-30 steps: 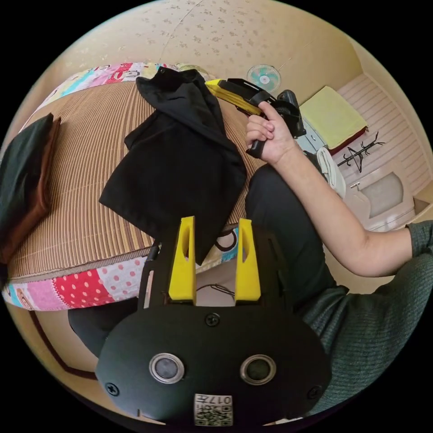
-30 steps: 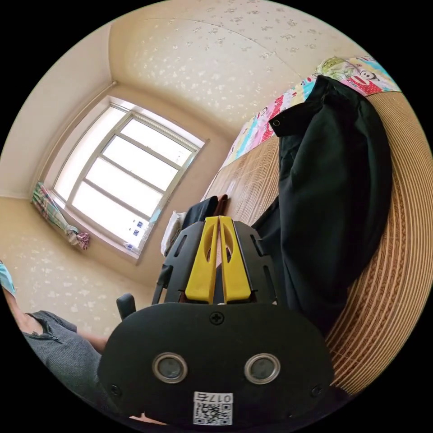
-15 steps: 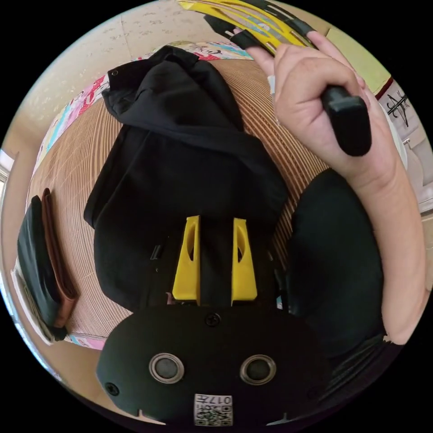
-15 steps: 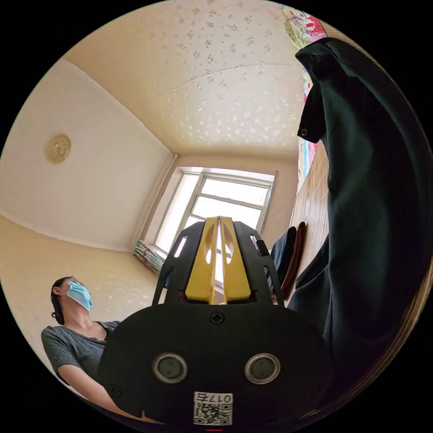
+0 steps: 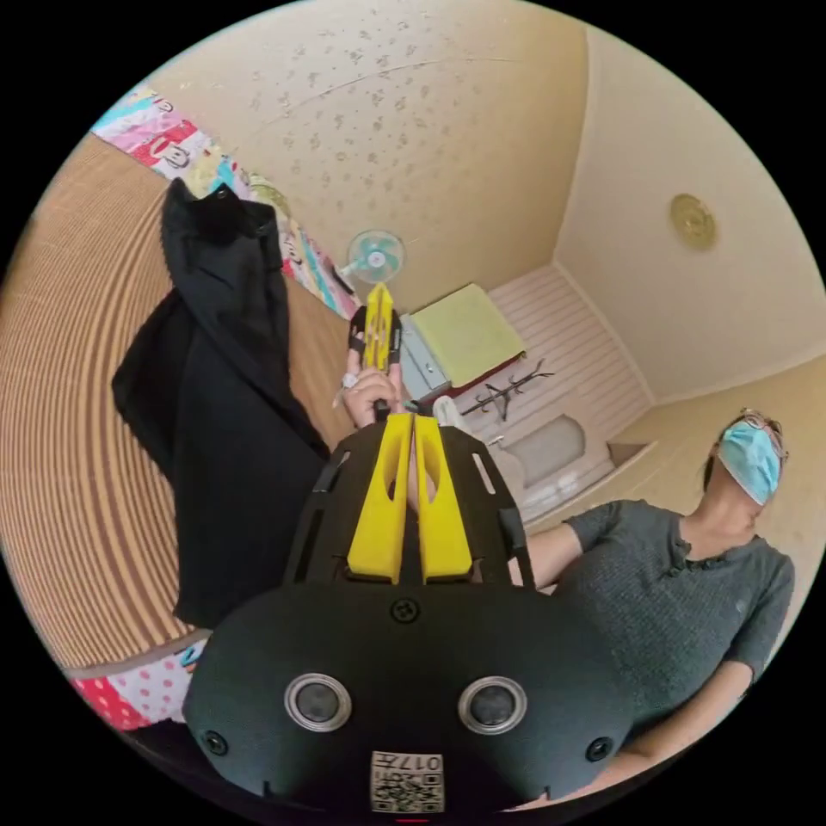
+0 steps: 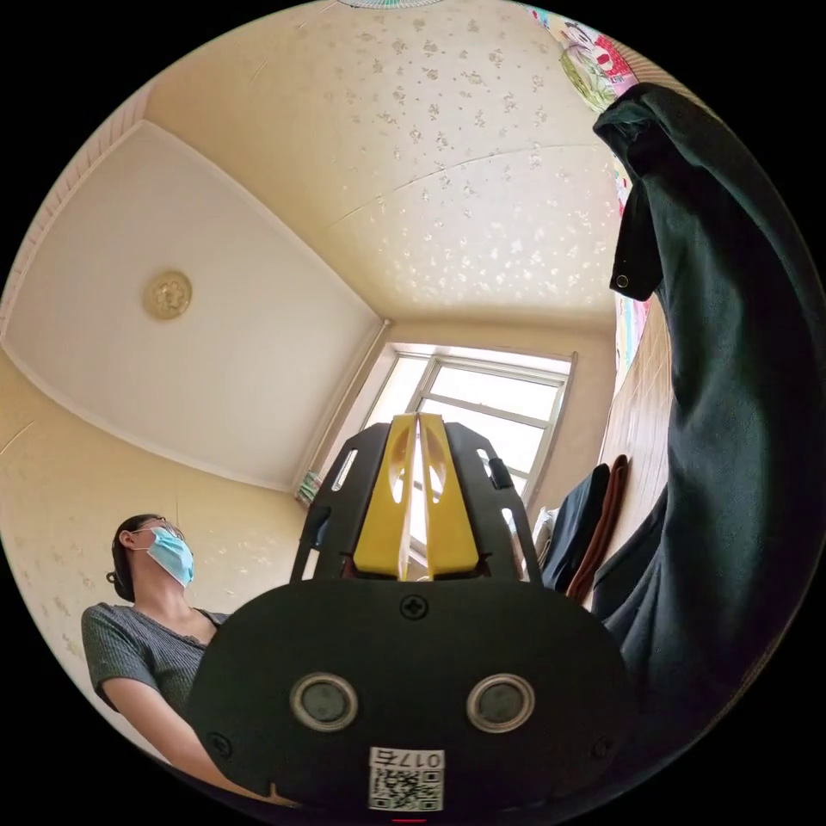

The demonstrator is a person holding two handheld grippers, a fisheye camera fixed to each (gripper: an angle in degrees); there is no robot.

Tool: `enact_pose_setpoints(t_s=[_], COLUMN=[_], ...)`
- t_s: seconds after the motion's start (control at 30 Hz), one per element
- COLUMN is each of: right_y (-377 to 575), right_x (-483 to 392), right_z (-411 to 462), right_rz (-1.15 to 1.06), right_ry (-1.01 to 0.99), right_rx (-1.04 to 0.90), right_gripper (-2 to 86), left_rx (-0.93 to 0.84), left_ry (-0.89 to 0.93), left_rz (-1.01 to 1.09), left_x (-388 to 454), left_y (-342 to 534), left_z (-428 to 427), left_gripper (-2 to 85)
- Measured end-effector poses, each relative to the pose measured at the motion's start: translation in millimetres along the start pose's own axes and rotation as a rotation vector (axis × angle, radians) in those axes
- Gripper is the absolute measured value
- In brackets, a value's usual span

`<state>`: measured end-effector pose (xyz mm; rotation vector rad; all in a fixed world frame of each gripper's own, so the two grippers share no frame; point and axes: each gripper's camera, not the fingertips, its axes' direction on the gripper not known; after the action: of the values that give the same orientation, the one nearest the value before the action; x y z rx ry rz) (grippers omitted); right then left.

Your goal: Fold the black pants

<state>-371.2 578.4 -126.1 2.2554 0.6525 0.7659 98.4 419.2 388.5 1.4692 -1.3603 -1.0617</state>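
Observation:
The black pants [image 5: 224, 404] lie folded over on the striped straw mat [image 5: 69, 413] of a bed, waistband at the far end. My left gripper [image 5: 405, 426] is shut with nothing between its jaws, lifted off the pants and aimed across the room. Beyond it the right gripper [image 5: 377, 318] shows in a hand, its yellow jaws together. In the right gripper view, my right gripper [image 6: 418, 423] is shut and empty, pointing at the window, with the black pants [image 6: 731, 413] along the right edge beside it.
A person in a grey top [image 5: 680, 602] stands by the bed. Folded dark and brown clothes [image 6: 589, 533] lie further along the mat. A fan [image 5: 375, 256], a yellow-green cushion [image 5: 465, 334] and a coat rack [image 5: 508, 391] are across the room. A window [image 6: 490, 413] is behind.
My left gripper has shut and lifted away from the pants, its camera swinging up toward the room and the person. The right gripper's view has barely shifted.

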Motion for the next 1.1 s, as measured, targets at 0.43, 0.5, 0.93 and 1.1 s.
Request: enact_pose_setpoints(t_s=[0.43,0.5,0.93,1.1], right_y=[23.4,26.1,31.2,33.1], right_x=[3.4,3.9,-1.3,-8.7], right_z=[34.6,36.1,30.1,35.3], right_rz=[0.065,0.073,-0.001,-0.015], right_ry=[0.123,0.141,0.15,0.137], right_rx=[-0.165,-0.172,-0.078,-0.094], right_gripper=[0.8,0.8,0.8,0.8], left_rx=[-0.475,-0.45,0.296,0.187], left_ry=[-0.907,-0.945,0.233,-0.385], left_rz=[0.016,0.05,-0.057,-0.19], left_x=[-11.0,-0.7,24.8,62.8], left_y=[55.7,64.6,131.2,145.7], left_z=[95.8,102.4,-70.0,-89.7], left_gripper=[11.4,10.6,-0.9,0.9])
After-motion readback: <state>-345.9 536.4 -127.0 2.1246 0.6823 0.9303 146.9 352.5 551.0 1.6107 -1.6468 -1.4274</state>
